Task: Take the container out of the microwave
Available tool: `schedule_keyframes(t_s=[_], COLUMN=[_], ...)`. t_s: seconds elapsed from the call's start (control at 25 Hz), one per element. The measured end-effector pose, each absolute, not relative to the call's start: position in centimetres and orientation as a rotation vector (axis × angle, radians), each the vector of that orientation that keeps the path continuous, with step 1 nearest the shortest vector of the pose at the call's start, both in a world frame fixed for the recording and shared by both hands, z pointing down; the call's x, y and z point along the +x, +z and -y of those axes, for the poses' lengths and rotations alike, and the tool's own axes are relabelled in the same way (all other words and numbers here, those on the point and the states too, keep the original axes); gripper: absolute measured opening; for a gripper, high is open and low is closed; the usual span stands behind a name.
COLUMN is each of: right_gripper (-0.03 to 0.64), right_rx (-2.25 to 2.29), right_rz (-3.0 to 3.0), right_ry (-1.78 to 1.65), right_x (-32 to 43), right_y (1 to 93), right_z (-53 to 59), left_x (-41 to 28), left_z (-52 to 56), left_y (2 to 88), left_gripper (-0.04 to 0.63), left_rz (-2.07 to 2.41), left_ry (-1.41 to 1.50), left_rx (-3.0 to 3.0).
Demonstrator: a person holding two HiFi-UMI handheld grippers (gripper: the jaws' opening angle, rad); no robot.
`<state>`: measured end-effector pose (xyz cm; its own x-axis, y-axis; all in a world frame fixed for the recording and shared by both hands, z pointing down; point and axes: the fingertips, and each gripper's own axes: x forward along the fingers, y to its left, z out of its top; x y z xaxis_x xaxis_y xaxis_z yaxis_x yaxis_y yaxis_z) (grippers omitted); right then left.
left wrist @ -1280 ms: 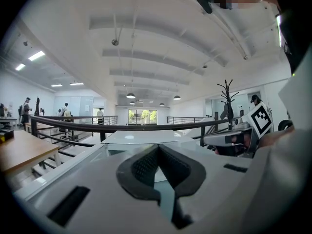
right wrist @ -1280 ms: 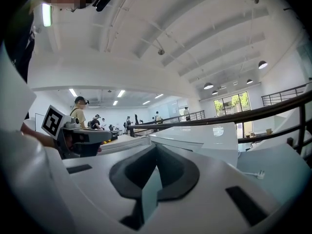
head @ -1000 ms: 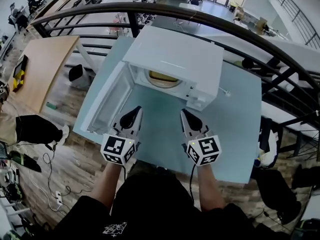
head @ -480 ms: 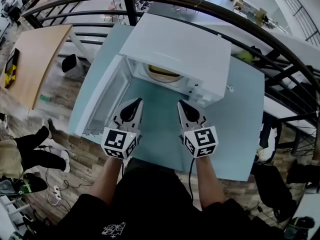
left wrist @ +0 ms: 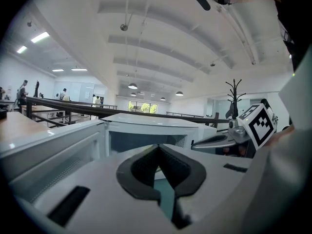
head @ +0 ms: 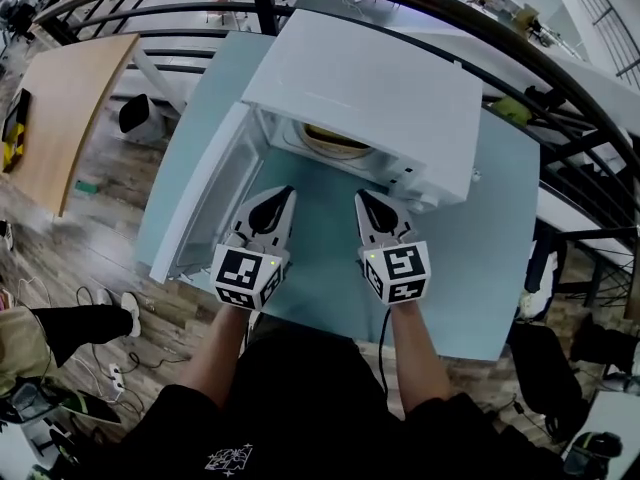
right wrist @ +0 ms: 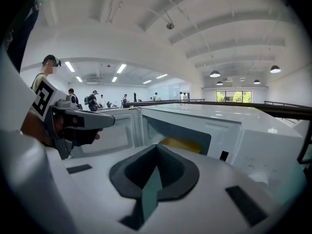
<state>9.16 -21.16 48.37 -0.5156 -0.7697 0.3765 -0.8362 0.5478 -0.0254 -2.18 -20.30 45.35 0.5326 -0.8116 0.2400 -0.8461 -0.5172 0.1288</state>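
Note:
The white microwave (head: 365, 88) stands on the pale blue table (head: 470, 268) with its door (head: 205, 203) swung open to the left. Inside sits a yellowish round container (head: 335, 140), mostly hidden by the oven's roof; the right gripper view shows it (right wrist: 183, 144) low in the cavity. My left gripper (head: 288, 192) and right gripper (head: 362, 196) are held side by side just short of the opening, both shut and empty. The left gripper (left wrist: 158, 147) points at the cavity's left side, and the right gripper (right wrist: 156, 147) points toward the container.
A black curved railing (head: 560, 88) runs behind the table. A wooden table (head: 60, 108) is far left, and a person's legs (head: 60, 323) and cables lie on the floor at lower left. Bags (head: 545, 353) sit at the table's right.
Both grippers have moved forward and lower toward the microwave's opening, still shut. The microwave looms larger in the head view.

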Motion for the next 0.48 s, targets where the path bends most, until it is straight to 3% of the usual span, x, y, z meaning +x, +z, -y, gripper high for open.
schedule_keyframes(t_s=[0.48], right_gripper=[0.006], right_rx=[1.318], right_rz=[2.394], right_ry=[0.285], right_x=[7.6], right_y=[51.3], right_z=[24.1], left_x=[-2.9], left_z=[23.0], left_y=[48.4], left_gripper=[0.008], left_rz=[1.343], left_ry=[0.246], left_rx=[2.512])
